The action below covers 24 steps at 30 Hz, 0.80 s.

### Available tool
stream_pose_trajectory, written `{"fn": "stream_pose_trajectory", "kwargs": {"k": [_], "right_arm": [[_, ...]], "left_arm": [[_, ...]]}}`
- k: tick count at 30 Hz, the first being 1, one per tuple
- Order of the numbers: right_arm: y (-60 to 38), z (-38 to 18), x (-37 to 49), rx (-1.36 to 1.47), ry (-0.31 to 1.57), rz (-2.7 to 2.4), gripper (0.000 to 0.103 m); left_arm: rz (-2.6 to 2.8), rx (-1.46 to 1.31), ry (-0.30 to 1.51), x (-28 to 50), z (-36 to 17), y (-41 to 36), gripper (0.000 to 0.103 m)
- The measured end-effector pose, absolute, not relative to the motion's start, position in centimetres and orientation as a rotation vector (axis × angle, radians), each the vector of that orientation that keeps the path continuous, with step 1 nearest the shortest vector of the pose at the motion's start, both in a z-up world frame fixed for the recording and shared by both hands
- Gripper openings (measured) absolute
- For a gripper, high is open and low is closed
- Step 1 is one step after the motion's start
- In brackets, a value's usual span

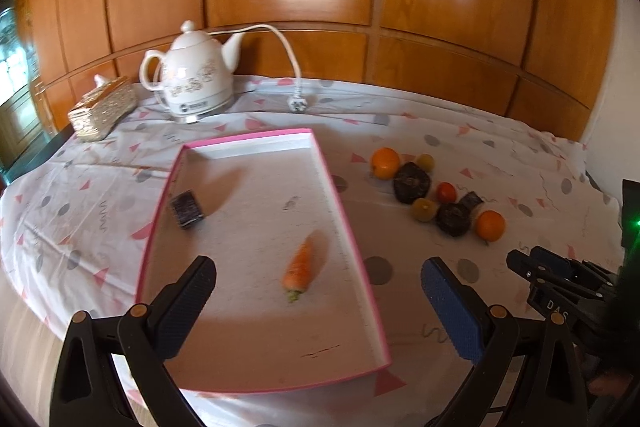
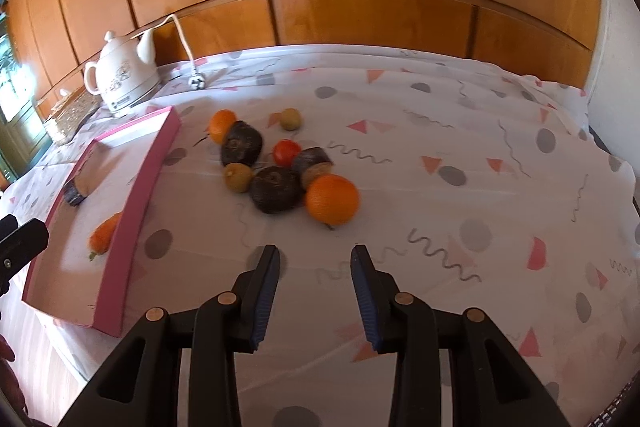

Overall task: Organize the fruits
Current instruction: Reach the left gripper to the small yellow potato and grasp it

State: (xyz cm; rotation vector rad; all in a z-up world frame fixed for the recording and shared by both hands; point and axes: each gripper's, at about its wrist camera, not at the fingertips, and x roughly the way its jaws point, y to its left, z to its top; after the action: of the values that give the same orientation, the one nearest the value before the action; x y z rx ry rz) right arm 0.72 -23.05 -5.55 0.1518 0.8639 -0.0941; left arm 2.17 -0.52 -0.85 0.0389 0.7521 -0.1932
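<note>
Both wrist views look steeply down, sharing the pink tray (image 1: 352,211) and fruit pile (image 2: 276,163).

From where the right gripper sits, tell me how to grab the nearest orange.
Grip the nearest orange across its round middle, coming from above on its open near side: a dark fruit touches its left. The right gripper, open and empty, probably needs wider jaws.

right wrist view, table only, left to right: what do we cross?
tissue box → kettle → pink tray → heap of fruit → bare patterned tablecloth. The carrot and a dark block lie inside the tray.
</note>
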Motion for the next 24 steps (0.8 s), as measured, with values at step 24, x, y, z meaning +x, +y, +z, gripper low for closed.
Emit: {"fn": "stream_pose_trajectory", "kwargs": {"k": [24], "right_arm": [[-31.6, -7.0, -1.8, 0.276, 0.861, -0.374, 0.037]], "left_arm": [[-0.353, 0.132, 0.886, 6.4, -2.9, -9.2, 0.102]]}}
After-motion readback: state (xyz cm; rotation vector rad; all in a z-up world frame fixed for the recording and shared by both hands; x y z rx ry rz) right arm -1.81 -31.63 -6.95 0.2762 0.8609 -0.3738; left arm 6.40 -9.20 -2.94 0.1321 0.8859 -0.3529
